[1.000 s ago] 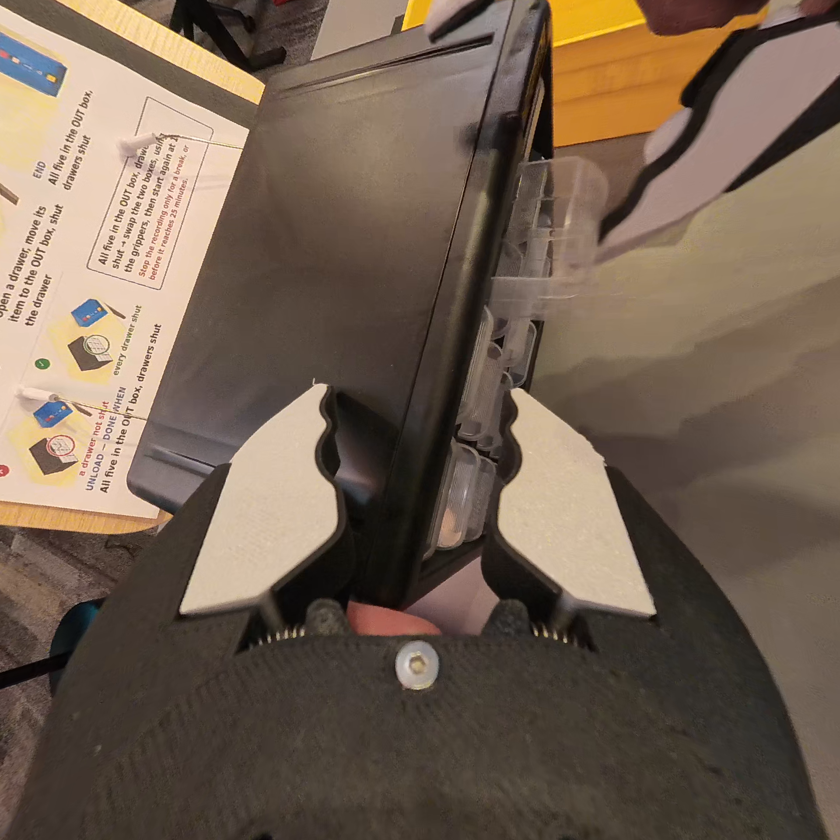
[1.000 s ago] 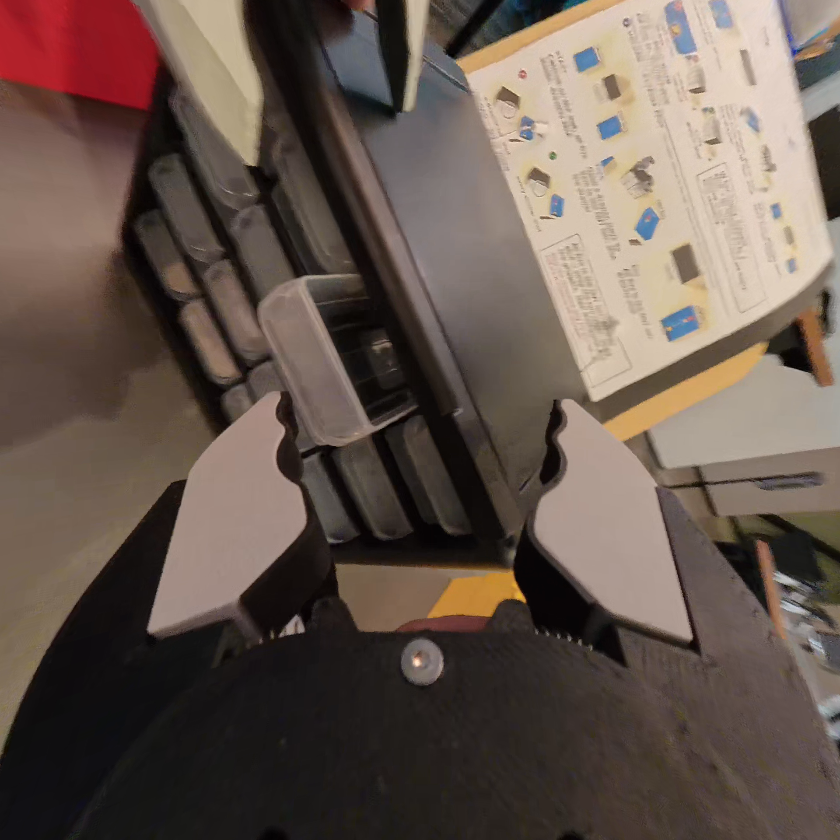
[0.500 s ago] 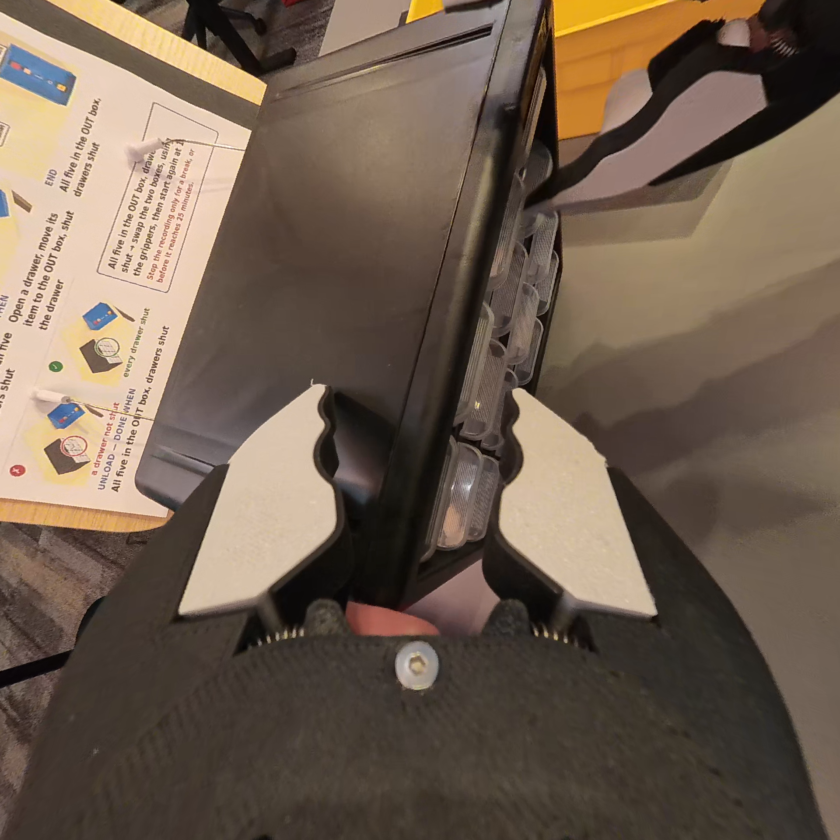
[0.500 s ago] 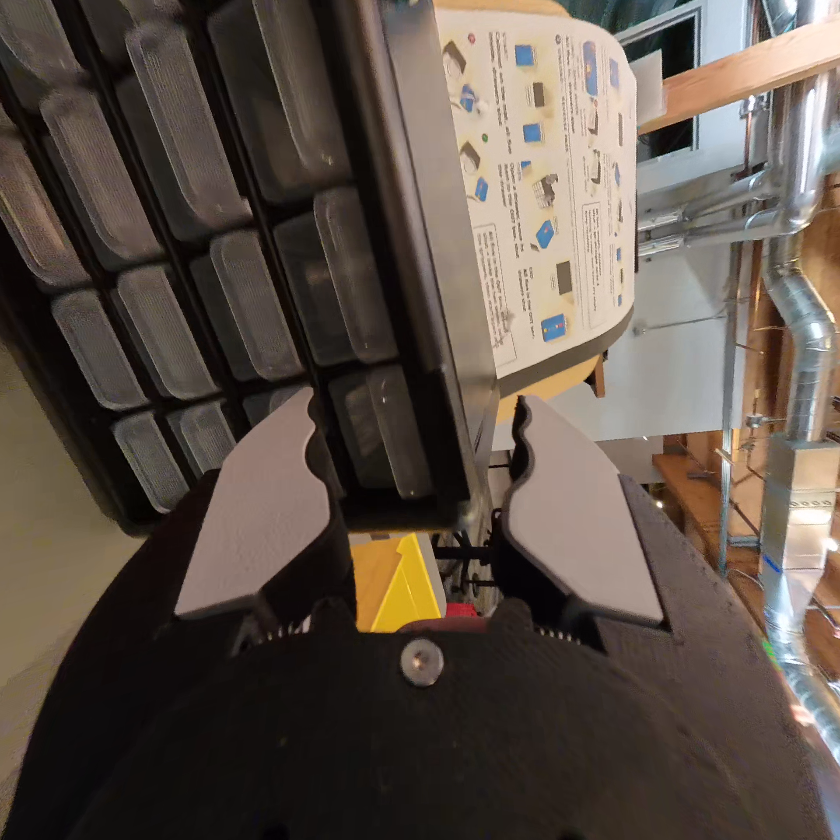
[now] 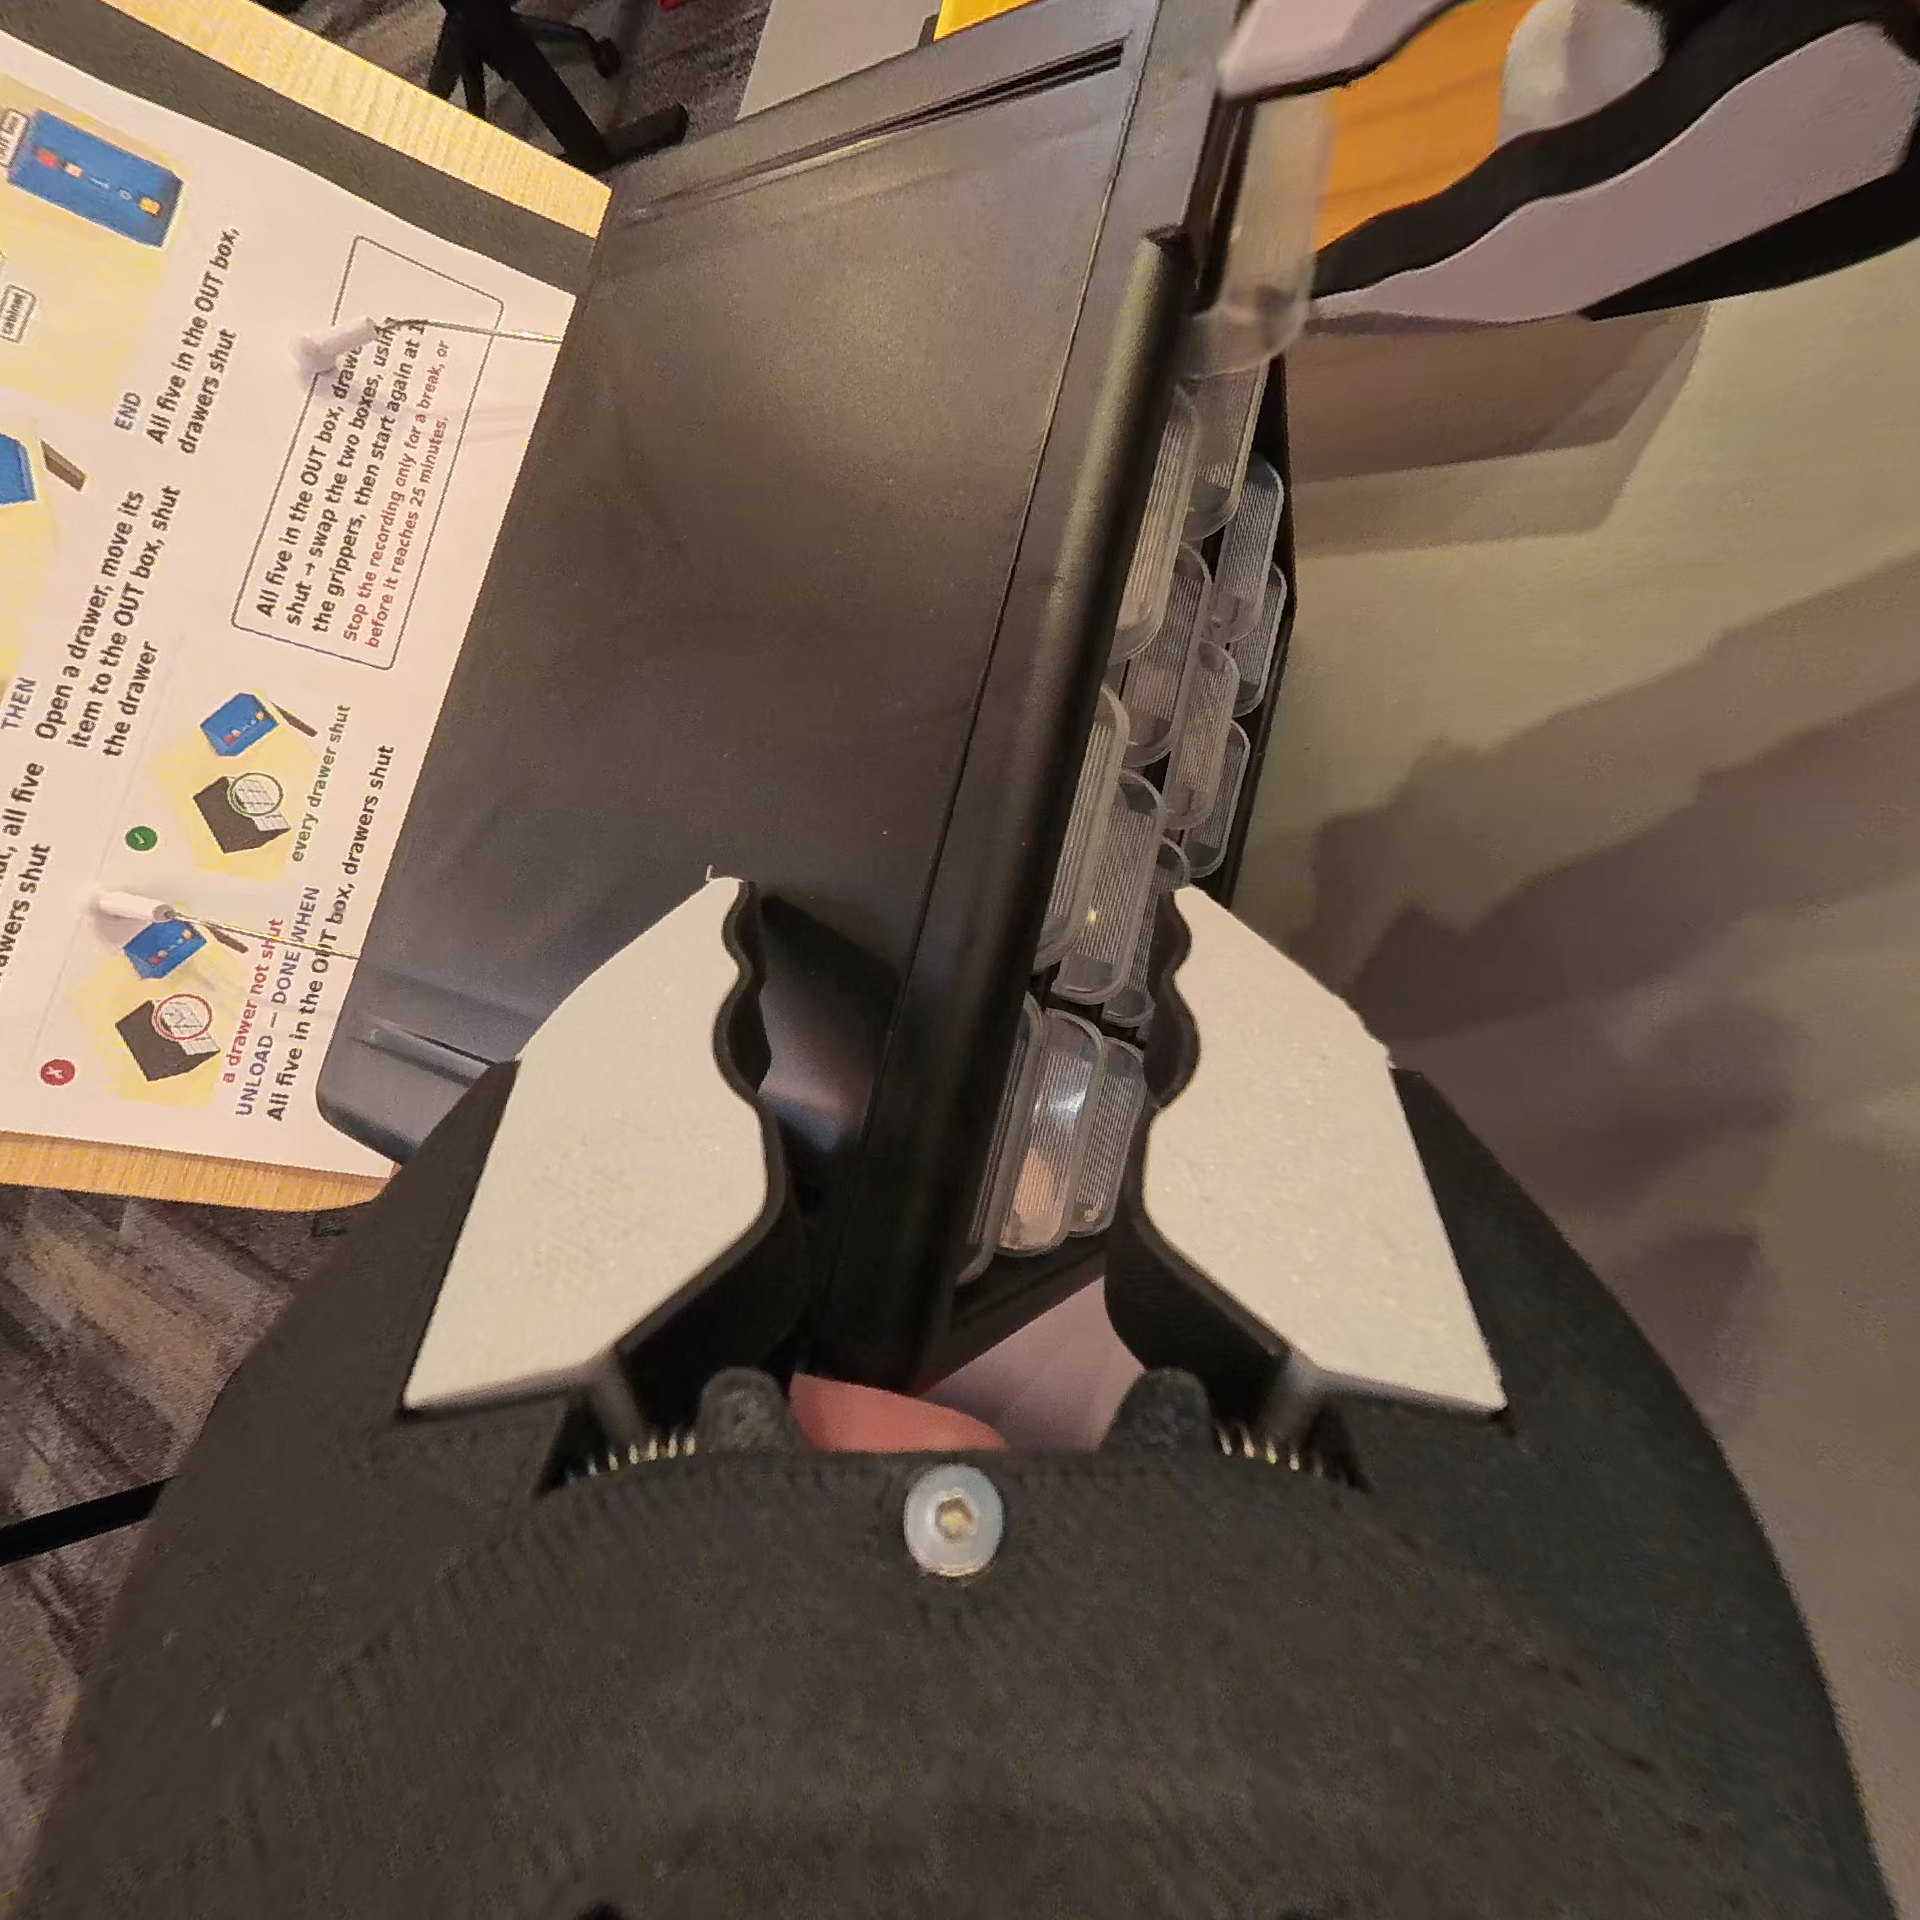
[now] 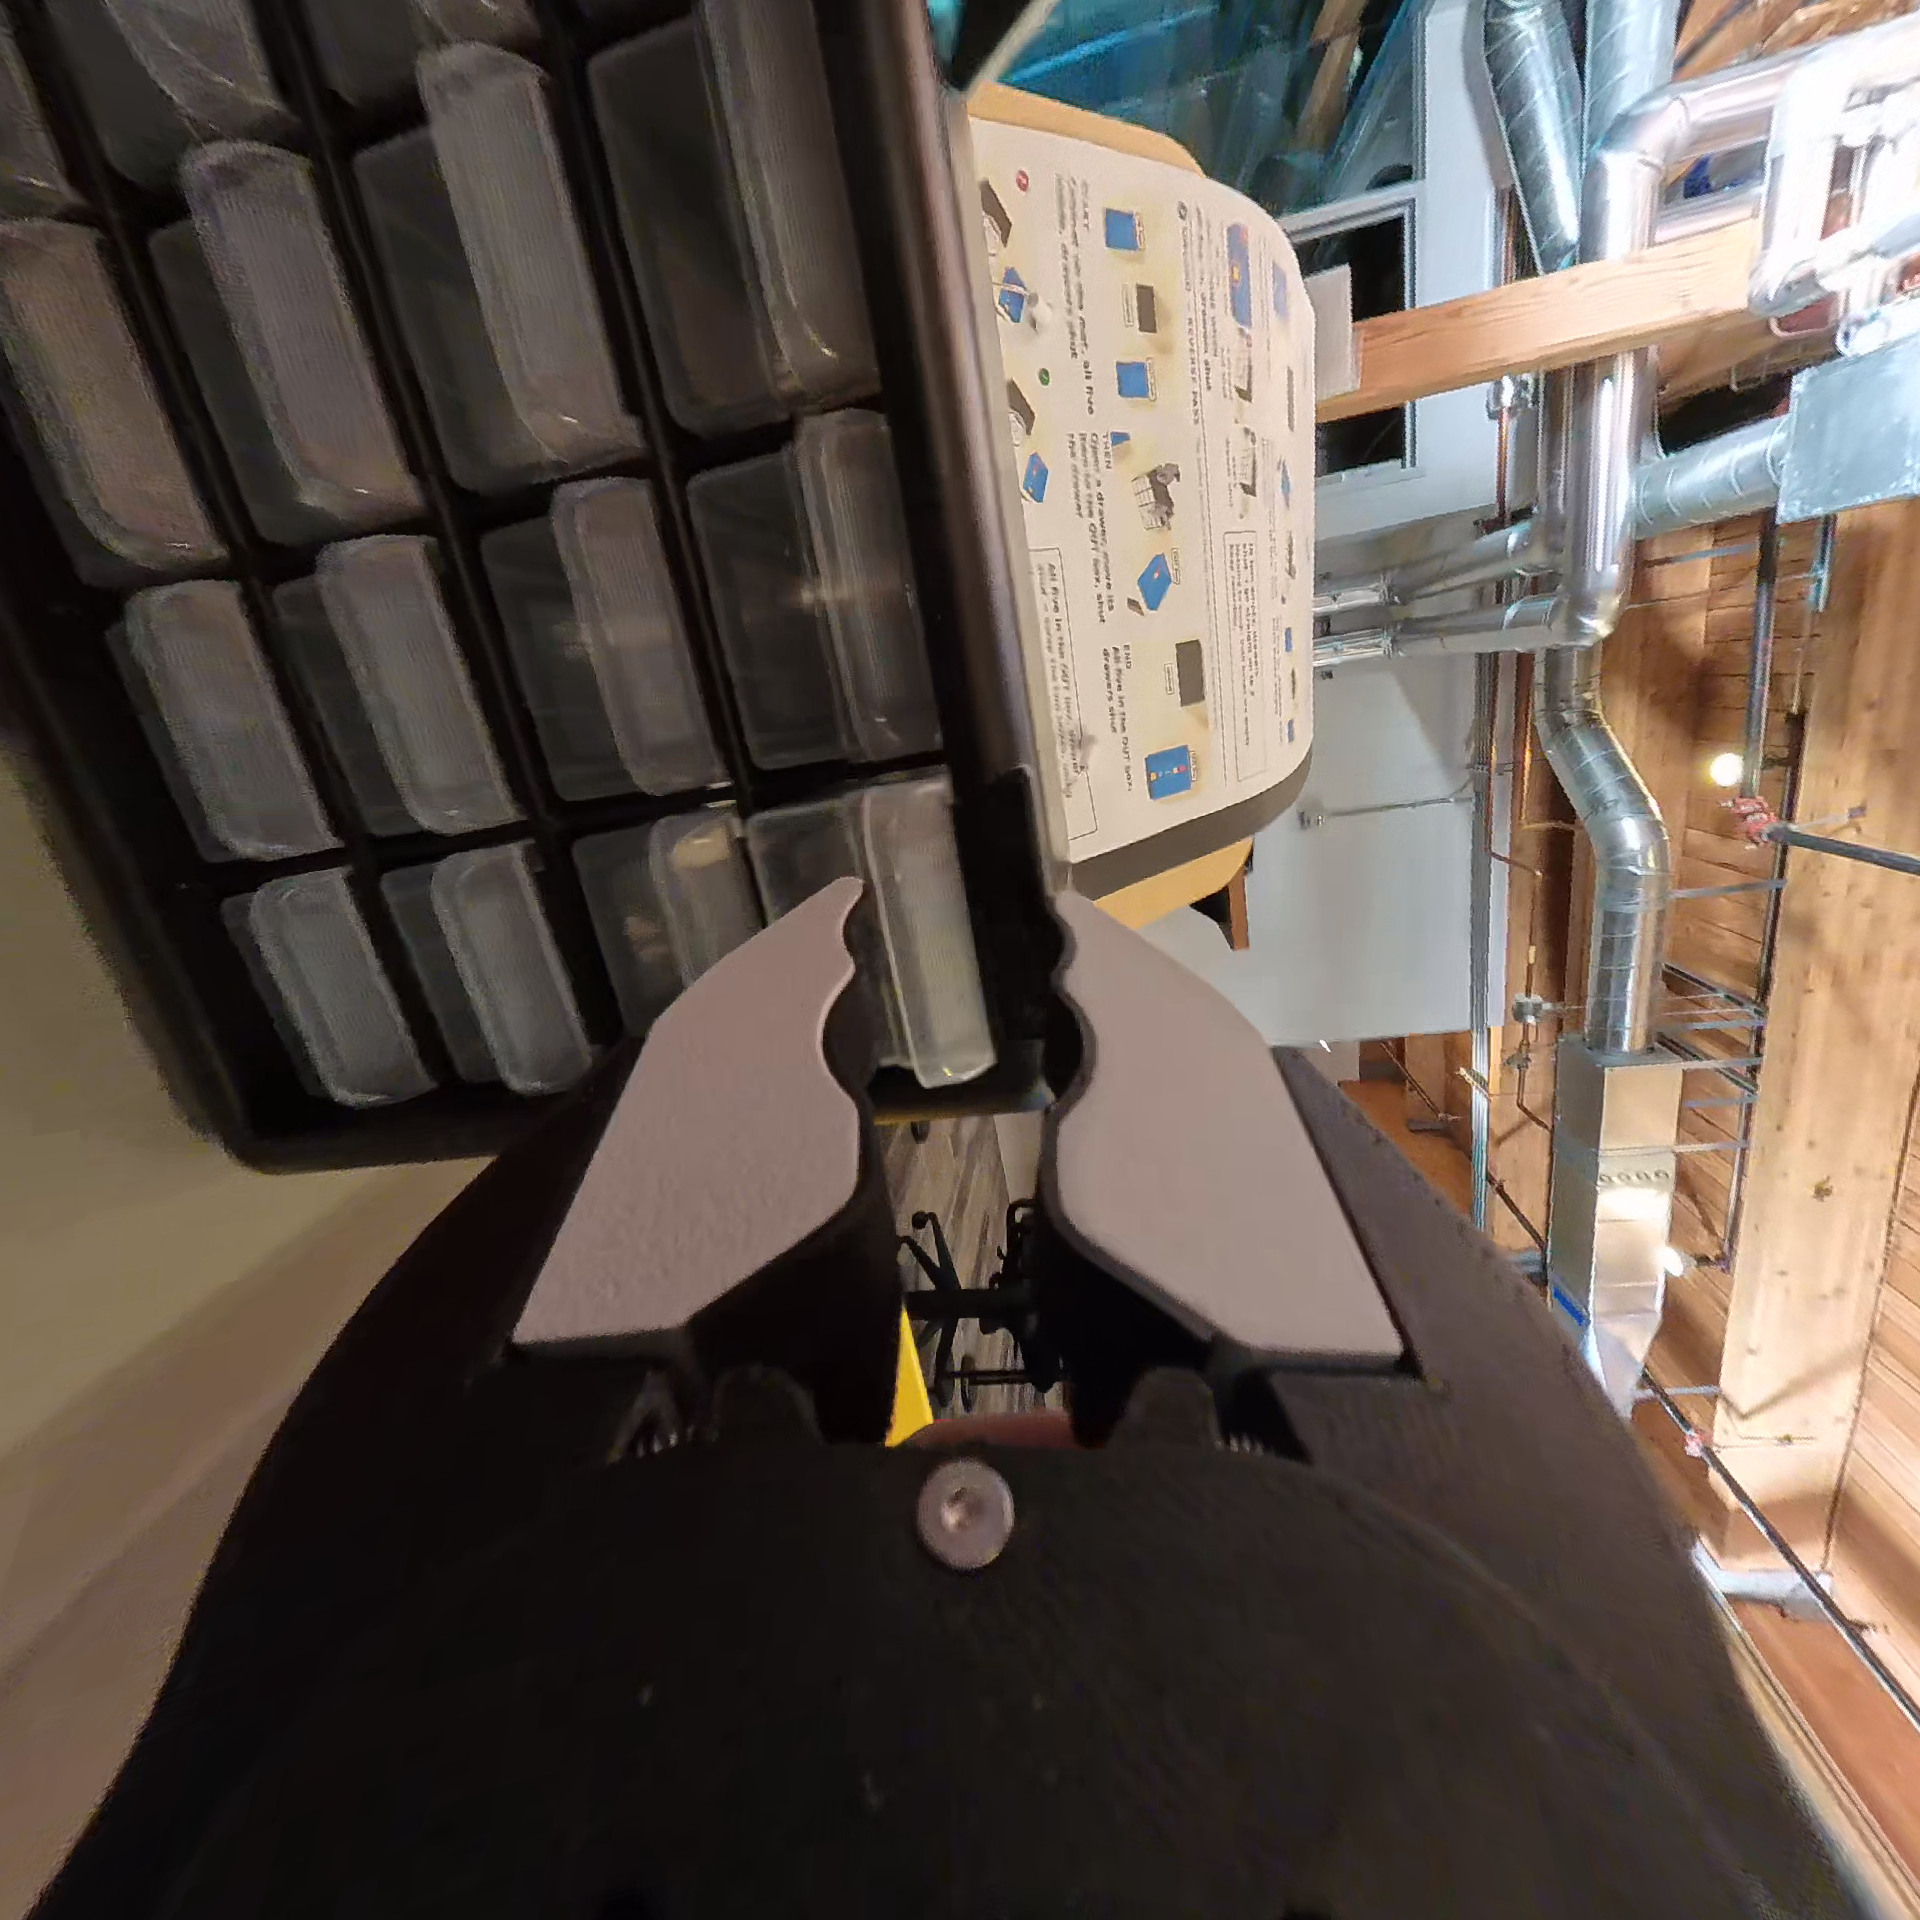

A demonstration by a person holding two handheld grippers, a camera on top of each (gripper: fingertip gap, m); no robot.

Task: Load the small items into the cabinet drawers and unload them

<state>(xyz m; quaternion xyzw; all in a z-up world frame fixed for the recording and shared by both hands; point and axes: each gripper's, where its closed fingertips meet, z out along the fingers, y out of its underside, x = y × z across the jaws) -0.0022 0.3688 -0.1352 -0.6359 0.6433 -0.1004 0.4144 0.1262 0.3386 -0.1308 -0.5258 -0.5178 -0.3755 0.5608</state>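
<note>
The cabinet [image 5: 831, 623] is big, black and full of small clear drawers. It runs straight away from the left gripper [image 5: 956, 997], long way pointing ahead. The L gripper's two grey fingers sit one on each side of the near corner, w/ the black wall and some drawer fronts in between. The jaws are wide apart; I can't tell if they really press the cabinet or just sit around it.

The right gripper [image 6: 956, 987] is at the far corner. Its fingers are close together, pinched on the corner drawer [image 6: 925, 935] and the black edge beside it. So that drawer is right btwn the R tips, its long side pointing away from the gripper. The R hand is the one nearest to it; the L one is at the other end.

My guess: next move is a pull or push on that drawer, straight along its length, while the L side keeps the cabinet from sliding.

No small items show clearly here.

A paper sheet [image 5: 208, 571] w/ pics lies on a wood table [image 5: 156, 1169], left of the cabinet. Right of it is a plain tan surface [image 5: 1610, 727]. Room: grey carpet, wood beams, shiny pipes [image 6: 1600, 831].
</note>
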